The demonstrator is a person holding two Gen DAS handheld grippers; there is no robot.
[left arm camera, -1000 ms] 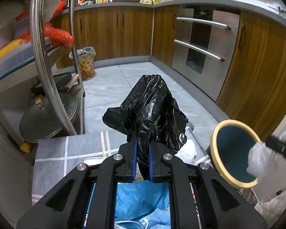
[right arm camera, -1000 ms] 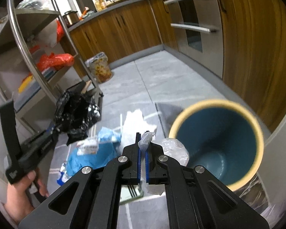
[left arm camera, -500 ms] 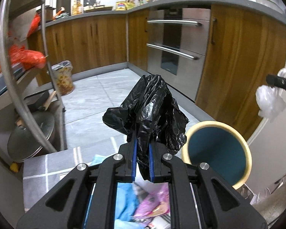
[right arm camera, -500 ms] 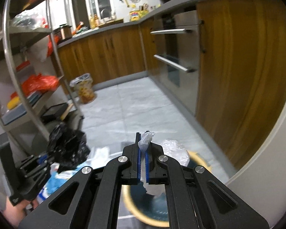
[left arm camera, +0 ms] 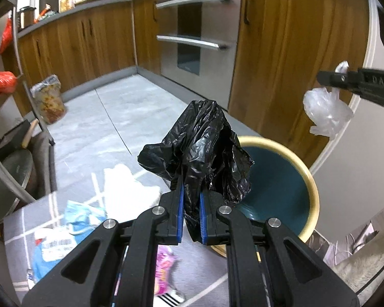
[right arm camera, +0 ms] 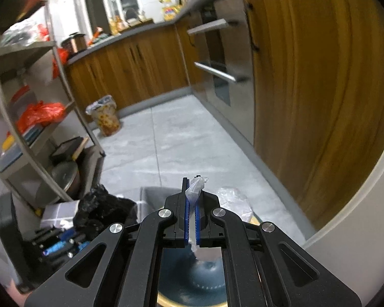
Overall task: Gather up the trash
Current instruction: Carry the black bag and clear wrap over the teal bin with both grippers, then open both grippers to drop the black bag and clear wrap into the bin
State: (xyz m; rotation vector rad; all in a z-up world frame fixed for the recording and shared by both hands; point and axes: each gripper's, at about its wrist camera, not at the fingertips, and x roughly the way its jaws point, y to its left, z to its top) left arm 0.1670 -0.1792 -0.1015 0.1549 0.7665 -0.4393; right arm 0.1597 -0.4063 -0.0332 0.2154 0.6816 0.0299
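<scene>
Both grippers now nearer bin point(left arm camera: 307, 179); jaws pinch crumpled black bag point(left arm camera: 199, 148), clear bag point(left arm camera: 325, 112).

1. A home kitchen: a built-in steel oven point(left arm camera: 199, 48) sits among wooden cabinets point(left arm camera: 84, 43).
2. Left of the oven, a grey countertop point(right arm camera: 130, 32) carries jars and packets.
3. Opposite the oven, a metal shelf rack point(right arm camera: 38, 117) holds pans and bags.

A grey tiled floor point(left arm camera: 146, 107) carries a grey mat point(left arm camera: 71, 199) with white lines. On the mat lie a white tissue point(left arm camera: 125, 186), blue packaging point(left arm camera: 74, 220) and a pink wrapper point(left arm camera: 163, 273); a blue bin point(left arm camera: 281, 179) stands at its right edge.
</scene>
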